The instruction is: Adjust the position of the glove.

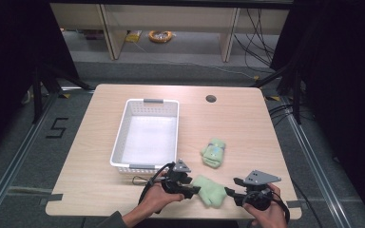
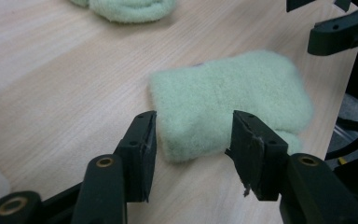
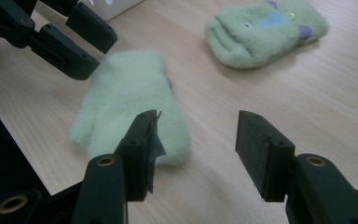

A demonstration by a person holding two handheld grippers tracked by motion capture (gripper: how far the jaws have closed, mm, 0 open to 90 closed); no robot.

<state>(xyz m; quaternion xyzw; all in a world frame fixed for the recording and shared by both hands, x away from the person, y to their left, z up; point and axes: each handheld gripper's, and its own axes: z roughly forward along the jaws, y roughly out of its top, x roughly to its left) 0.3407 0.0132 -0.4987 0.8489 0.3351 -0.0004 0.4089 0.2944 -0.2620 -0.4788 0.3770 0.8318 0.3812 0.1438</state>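
A plain pale-green mitten (image 1: 210,190) lies flat near the table's front edge, between my two grippers. My left gripper (image 1: 196,189) points at it from the left. In the left gripper view its jaws (image 2: 193,135) stand apart on either side of the mitten's (image 2: 223,93) near end, with no clear press on it. My right gripper (image 1: 229,192) faces the mitten from the right and is open. In the right gripper view (image 3: 198,135) one jaw hangs over the mitten's (image 3: 130,93) edge, with bare table between the jaws. A second green mitten (image 1: 213,153) with a blue patch lies farther back.
A white slotted basket (image 1: 123,128) stands left of centre, just behind the left hand. A round cable hole (image 1: 211,99) sits in the table's far side. The front table edge runs close under both hands. Dark floor and shelving surround the table.
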